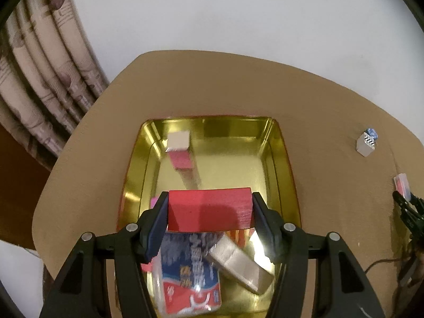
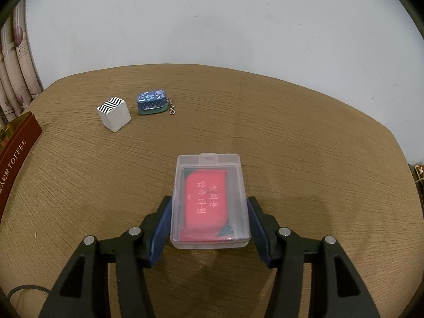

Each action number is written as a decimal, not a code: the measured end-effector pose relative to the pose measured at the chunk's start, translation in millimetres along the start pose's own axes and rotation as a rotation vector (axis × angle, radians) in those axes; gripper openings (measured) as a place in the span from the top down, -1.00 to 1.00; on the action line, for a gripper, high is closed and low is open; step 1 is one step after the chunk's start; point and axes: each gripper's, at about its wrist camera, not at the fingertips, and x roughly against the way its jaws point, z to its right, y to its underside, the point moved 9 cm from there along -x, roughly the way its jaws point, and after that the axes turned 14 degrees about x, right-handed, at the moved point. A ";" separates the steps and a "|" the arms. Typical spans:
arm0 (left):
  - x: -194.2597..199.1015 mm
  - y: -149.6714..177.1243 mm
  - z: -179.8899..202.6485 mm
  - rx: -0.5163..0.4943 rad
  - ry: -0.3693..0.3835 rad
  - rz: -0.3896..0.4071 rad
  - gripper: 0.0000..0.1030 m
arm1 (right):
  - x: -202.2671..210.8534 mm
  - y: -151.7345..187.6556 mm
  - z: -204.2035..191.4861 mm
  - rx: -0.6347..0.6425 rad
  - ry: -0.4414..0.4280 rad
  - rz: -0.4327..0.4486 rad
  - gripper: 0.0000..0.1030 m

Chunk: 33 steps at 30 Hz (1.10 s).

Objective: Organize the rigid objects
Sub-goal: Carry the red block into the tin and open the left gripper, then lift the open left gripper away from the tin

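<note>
My left gripper (image 1: 210, 209) is shut on a red block (image 1: 209, 208) and holds it above the gold tin tray (image 1: 278, 159). Under it in the tray lie a blue and red packet (image 1: 189, 278) and a silver box (image 1: 238, 265); a pink box with a white top (image 1: 180, 149) stands at the tray's far left. My right gripper (image 2: 209, 206) has its jaws on both sides of a clear plastic case with a red card (image 2: 209, 201) that rests on the table. The left pad touches the case; a small gap shows at the right pad.
A white cube with a zigzag top (image 2: 114, 114) and a small blue tin with a chain (image 2: 152, 102) sit on the brown table's (image 2: 304, 132) far left. A maroon toffee box (image 2: 16, 145) stands at the left edge. A curtain (image 1: 39, 66) hangs behind.
</note>
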 end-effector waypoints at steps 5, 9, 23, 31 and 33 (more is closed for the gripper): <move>-18.0 -15.0 13.6 -0.006 0.016 -0.006 -0.09 | 0.1 -0.1 -0.2 0.000 0.000 0.000 -0.09; -36.6 -15.6 24.2 -0.035 0.004 -0.040 -0.09 | 0.0 -0.1 -0.1 0.000 0.000 0.000 -0.09; -73.4 -10.5 25.3 -0.015 -0.033 -0.106 -0.11 | 0.5 0.3 -1.1 -0.001 -0.001 0.000 -0.09; -70.1 -9.4 20.9 -0.024 -0.006 -0.115 -0.44 | 0.3 0.3 -0.6 -0.001 -0.002 0.001 -0.09; -61.7 -9.0 21.9 -0.030 0.003 -0.108 -0.45 | 0.3 0.3 -0.6 0.000 -0.002 0.001 -0.09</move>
